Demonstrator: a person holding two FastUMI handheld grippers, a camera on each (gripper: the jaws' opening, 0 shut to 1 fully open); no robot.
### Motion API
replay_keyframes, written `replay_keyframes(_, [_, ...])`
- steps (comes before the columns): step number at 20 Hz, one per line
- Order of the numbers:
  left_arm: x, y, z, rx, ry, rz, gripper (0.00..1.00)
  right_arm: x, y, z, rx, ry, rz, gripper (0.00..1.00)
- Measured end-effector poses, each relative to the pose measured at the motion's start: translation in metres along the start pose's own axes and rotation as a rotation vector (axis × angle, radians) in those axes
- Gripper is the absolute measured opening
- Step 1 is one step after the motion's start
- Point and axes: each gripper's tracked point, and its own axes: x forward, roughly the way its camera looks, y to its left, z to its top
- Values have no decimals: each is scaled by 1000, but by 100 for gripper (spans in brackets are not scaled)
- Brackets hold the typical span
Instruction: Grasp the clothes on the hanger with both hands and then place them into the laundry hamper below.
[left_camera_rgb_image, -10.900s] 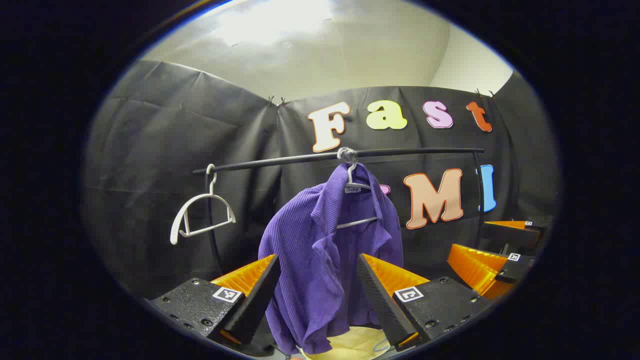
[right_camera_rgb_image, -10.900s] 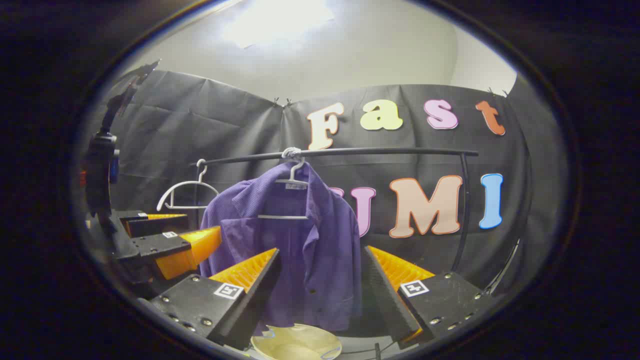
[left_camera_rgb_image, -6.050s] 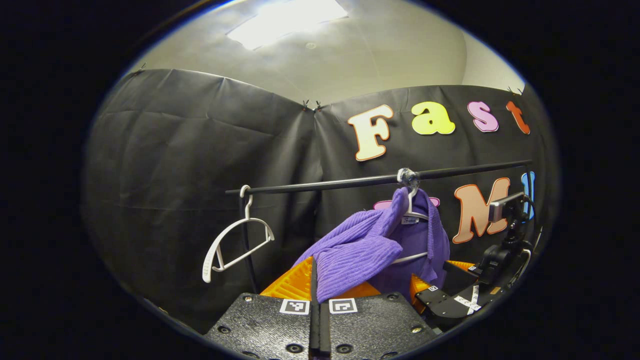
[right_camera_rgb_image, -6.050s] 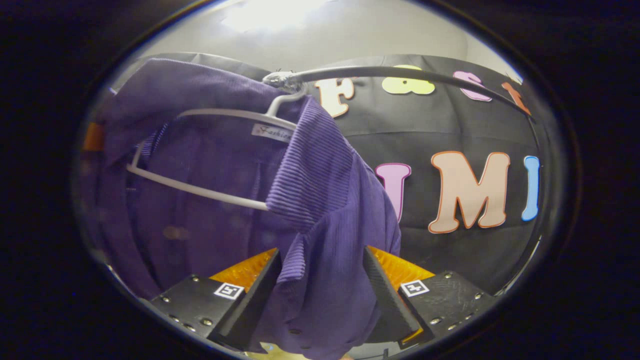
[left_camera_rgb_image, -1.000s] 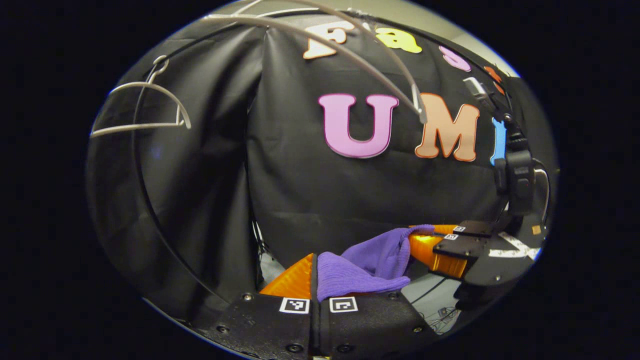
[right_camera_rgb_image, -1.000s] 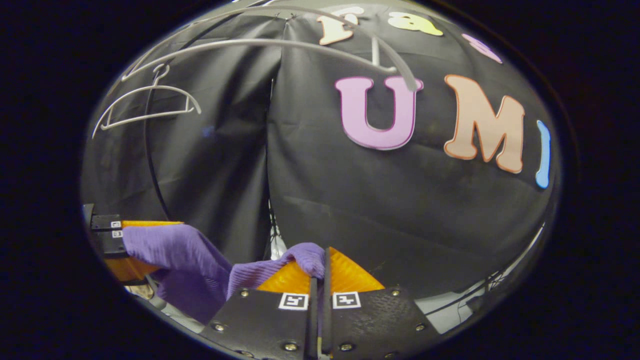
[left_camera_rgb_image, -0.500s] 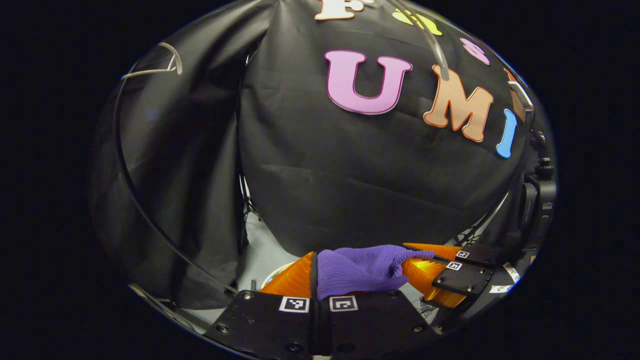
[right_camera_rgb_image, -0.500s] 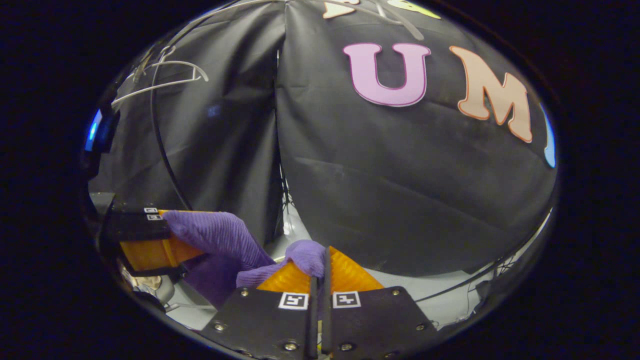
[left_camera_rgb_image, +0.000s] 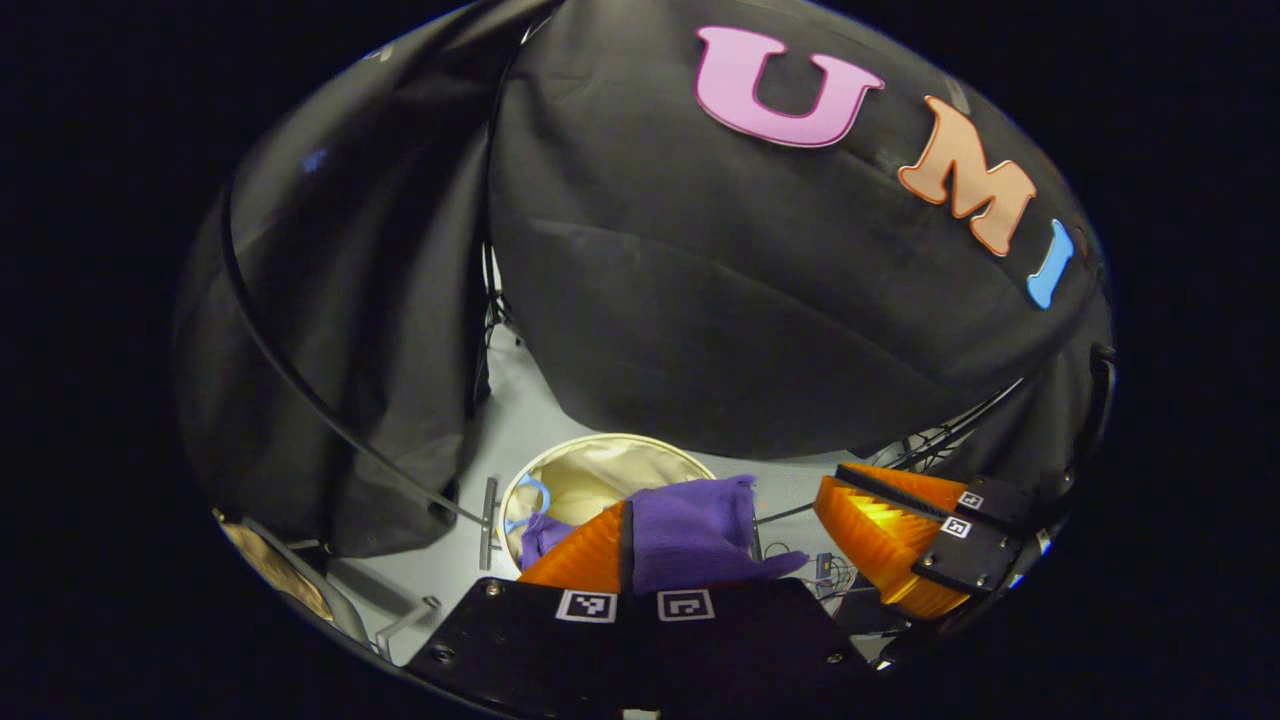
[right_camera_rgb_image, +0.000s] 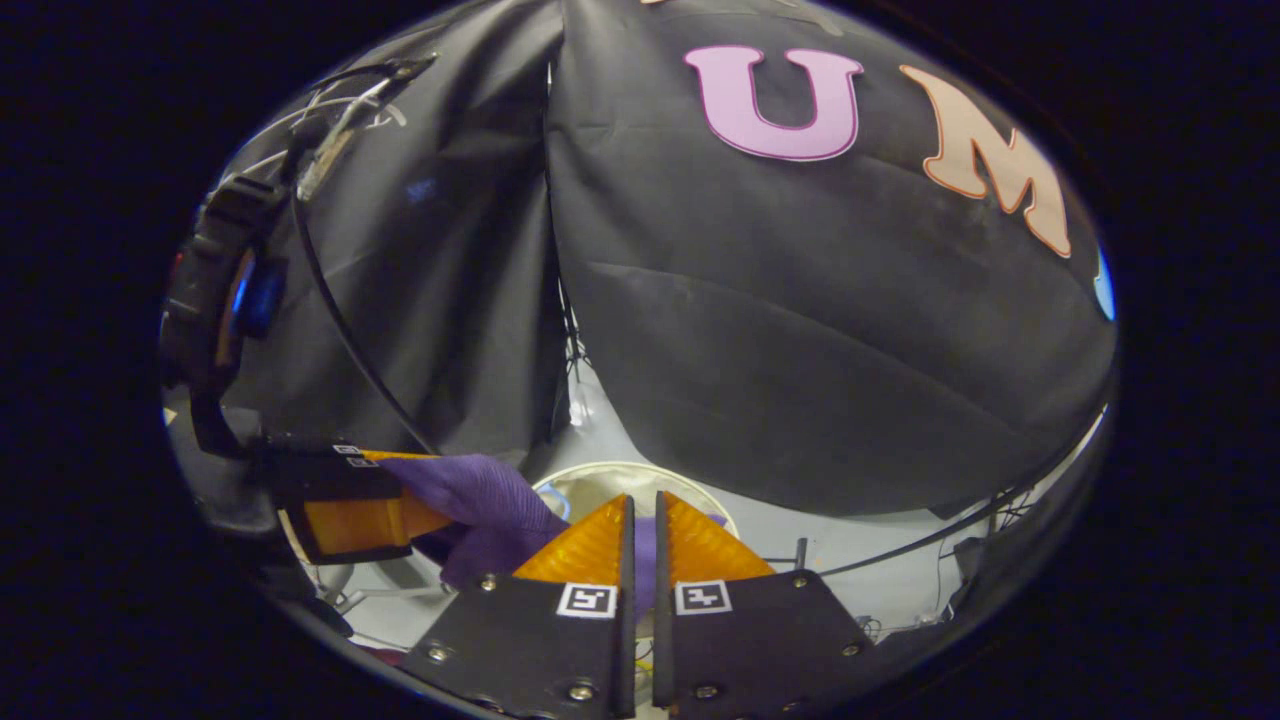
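In the left gripper view, the left tool (left_camera_rgb_image: 628, 545) sits at the bottom with its two fingers pressed together, pinching a bunched fold of the purple ribbed garment (left_camera_rgb_image: 695, 535). The cloth bulges out over the right finger and trails toward the lower right, and a smaller flap of it hangs at the left finger's outer side, inside the rim of the laundry hamper (left_camera_rgb_image: 600, 445). The hamper is round, with a pale cream lining and a light rim, and it stands on the grey floor (left_camera_rgb_image: 520, 420) directly beyond the fingertips. A small blue loop (left_camera_rgb_image: 530, 500) (probably a handle) lies against its inner left wall. To the right, the right tool (left_camera_rgb_image: 880, 525) appears farther off; from here I cannot tell how wide it stands.

In the right gripper view, the right tool (right_camera_rgb_image: 640, 545) has its fingers nearly closed, a narrow slot left between them, and a strip of the purple garment (right_camera_rgb_image: 485, 495) shows in that slot. Whether both fingers actually press on it I cannot tell. The left tool (right_camera_rgb_image: 400, 490) is at the left, clamped on the garment, which drapes from it toward the hamper (right_camera_rgb_image: 640, 470). A thin black rack tube (right_camera_rgb_image: 340, 310) curves down along the booth's black cloth wall (right_camera_rgb_image: 800, 330).
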Motion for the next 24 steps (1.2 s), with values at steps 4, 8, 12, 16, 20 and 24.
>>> replay_keyframes(4, [3,-5,-25,-73,88,-39,19,1,-2,-2,63,17,4,8])
replay_keyframes(8, [5,-7,-24,-13,71,-48,12,2,-2,-4,72,18,-6,7])
replay_keyframes(12, [3,-7,-18,14,47,-55,12,-2,-6,1,86,4,-11,7])
replay_keyframes(16, [-2,-7,-9,46,1,-54,12,-8,-10,10,83,-24,-23,7])
replay_keyframes(20, [-23,-13,28,97,-128,-61,12,-24,-23,31,78,-93,-57,7])
replay_keyframes(24, [-52,-26,63,144,-261,-67,12,-48,-32,57,74,-169,-91,7])
